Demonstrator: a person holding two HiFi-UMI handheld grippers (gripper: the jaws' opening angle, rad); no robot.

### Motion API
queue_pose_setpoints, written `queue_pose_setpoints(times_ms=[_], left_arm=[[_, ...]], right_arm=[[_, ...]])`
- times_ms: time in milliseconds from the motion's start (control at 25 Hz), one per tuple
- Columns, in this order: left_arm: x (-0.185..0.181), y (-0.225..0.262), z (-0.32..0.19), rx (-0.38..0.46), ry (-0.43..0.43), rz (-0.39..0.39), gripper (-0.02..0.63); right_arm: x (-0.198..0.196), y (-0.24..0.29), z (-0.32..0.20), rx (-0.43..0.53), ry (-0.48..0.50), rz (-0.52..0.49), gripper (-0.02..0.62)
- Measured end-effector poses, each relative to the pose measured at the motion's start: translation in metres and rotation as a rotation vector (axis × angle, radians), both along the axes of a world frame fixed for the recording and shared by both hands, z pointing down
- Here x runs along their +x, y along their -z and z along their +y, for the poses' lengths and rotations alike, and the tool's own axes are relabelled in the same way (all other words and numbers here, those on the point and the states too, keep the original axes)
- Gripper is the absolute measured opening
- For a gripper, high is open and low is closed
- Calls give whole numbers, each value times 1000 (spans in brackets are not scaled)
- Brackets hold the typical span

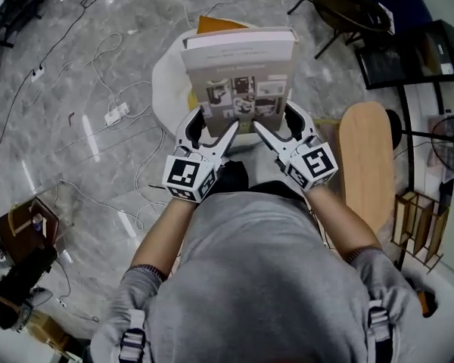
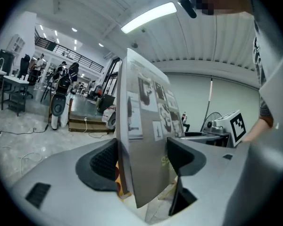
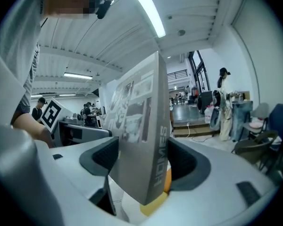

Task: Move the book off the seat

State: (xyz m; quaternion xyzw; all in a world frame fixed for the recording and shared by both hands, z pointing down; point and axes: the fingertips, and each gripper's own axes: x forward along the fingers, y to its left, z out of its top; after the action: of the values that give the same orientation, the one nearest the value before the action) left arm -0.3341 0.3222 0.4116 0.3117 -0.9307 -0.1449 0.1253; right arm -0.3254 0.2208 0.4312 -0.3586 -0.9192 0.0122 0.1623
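Observation:
A thick grey book (image 1: pixel 238 66) with photos on its cover is held up tilted over a white seat (image 1: pixel 170 74). My left gripper (image 1: pixel 212 131) clamps its lower left edge and my right gripper (image 1: pixel 276 127) its lower right edge. In the left gripper view the book (image 2: pixel 146 140) stands between the dark pads (image 2: pixel 104 161), which press on it. The right gripper view shows the book's spine (image 3: pixel 158 145) wedged between that gripper's pads (image 3: pixel 181 161). An orange book (image 1: pixel 216 25) lies on the seat behind, mostly hidden.
White cables and a power strip (image 1: pixel 116 113) lie on the marble floor to the left. A long wooden board (image 1: pixel 367 157) stands at the right, with a wooden rack (image 1: pixel 420 229) beyond it. A black chair (image 1: pixel 348 10) is at the upper right.

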Motion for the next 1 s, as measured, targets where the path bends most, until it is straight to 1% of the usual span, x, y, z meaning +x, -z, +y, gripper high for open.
queue_pose_setpoints(times_ms=[120,200,280,360,440,600,640,720,800,880,920,1000], left_arm=[[0,12,-3,7,-75,-30,348],[7,18,-24,11,-126,-49,348],[30,27,-67,2,-181,-73,348],[62,38,-114,-15,-237,-98,348],[85,46,-145,-30,-283,-115,348],[86,48,-150,-33,-349,-110,348],[93,48,-155,-33,-369,-110,348],[126,51,-186,-39,-421,-123,348],[174,57,-237,-49,-480,-143,348],[208,63,-277,-57,-529,-159,348],[214,64,-286,-60,-549,-167,348],[213,66,-289,-61,-587,-178,349]], right_arm=[[8,12,-3,8,-73,-25,339],[20,19,-23,10,-124,-48,339],[48,26,-65,0,-181,-75,339],[85,34,-110,-21,-238,-99,339],[111,40,-138,-39,-283,-111,339],[118,43,-140,-31,-342,-113,337],[126,43,-144,-27,-361,-115,337],[164,45,-173,-29,-412,-128,337],[217,50,-221,-39,-472,-148,336],[254,53,-258,-43,-521,-160,336],[261,54,-266,-43,-542,-163,336],[263,56,-267,-41,-581,-168,336]])
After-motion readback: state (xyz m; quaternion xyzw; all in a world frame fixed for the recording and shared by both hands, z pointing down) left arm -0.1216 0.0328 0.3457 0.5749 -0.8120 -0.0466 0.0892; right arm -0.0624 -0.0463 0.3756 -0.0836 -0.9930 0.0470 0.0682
